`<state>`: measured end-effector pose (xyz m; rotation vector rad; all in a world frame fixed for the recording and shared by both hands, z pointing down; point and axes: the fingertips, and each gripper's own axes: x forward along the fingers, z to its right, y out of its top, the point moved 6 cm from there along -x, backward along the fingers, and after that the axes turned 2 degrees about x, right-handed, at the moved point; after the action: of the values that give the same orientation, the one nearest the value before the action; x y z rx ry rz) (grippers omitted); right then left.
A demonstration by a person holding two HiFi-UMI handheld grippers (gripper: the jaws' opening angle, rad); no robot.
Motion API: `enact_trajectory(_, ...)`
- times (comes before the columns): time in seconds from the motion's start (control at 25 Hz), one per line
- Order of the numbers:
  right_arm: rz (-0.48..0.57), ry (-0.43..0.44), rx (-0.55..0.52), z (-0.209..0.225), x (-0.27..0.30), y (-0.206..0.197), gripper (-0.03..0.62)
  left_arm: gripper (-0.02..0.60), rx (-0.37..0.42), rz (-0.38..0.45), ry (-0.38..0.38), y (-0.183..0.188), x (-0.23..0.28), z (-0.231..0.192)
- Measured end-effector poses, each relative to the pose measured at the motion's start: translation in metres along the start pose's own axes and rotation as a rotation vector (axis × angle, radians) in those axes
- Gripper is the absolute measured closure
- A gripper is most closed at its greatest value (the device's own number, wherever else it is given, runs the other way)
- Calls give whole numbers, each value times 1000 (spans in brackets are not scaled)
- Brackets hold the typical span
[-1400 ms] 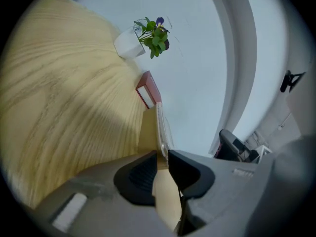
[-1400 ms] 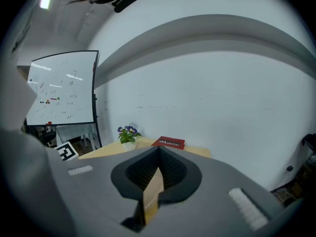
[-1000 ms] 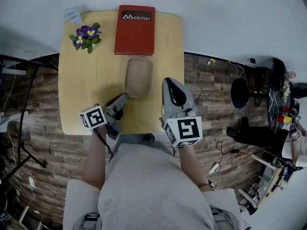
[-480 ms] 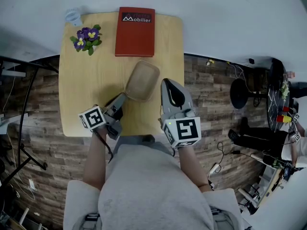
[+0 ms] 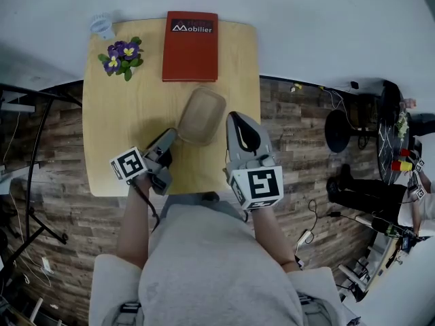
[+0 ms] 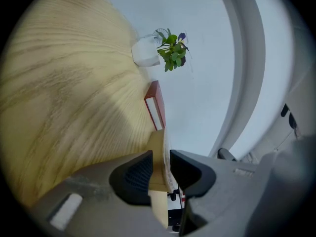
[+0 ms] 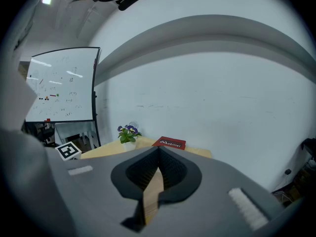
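Note:
A tan, shallow container [image 5: 202, 114] with a clear lid lies askew near the middle of the wooden table [image 5: 122, 128]. My left gripper [image 5: 175, 135] is shut on its near left corner. In the left gripper view the tan rim [image 6: 157, 147] is pinched between the jaws of the left gripper [image 6: 161, 155]. My right gripper [image 5: 236, 118] hovers just right of the container with its jaws closed. In the right gripper view the right gripper [image 7: 159, 151] has its tips together, and only a thin tan strip shows in the slit below them.
A red book [image 5: 191, 36] lies at the table's far edge, with a potted purple flower [image 5: 119, 54] and a plastic cup [image 5: 102, 26] at the far left corner. A whiteboard [image 7: 61, 85] stands off to the left. Wood floor with a stool and cables lies to the right.
The container has turned clockwise, its far end swinging right, with my left gripper still on its corner. The right gripper has barely moved.

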<state>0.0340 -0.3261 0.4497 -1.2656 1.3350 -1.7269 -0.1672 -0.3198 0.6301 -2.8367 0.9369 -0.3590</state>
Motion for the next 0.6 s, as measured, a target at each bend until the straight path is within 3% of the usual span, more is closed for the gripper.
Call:
enact_trajectory(0.16, 1, -6, -1, 1, 1, 1, 592, 480, 12, -36, -15, -2, 5, 3)
enact_trajectory(0.28, 3, -11, 0, 0, 0, 1, 592, 546, 25, -46, -17, -3, 5, 5)
enact_trajectory(0.4, 4, -14, 0, -1, 0, 1, 592, 574, 42, -49, -32, -2, 3, 8)
enact_trajectory(0.6, 7, -16, -7, -4, 0, 1, 592, 575, 86, -50, -54, 1, 0, 16)
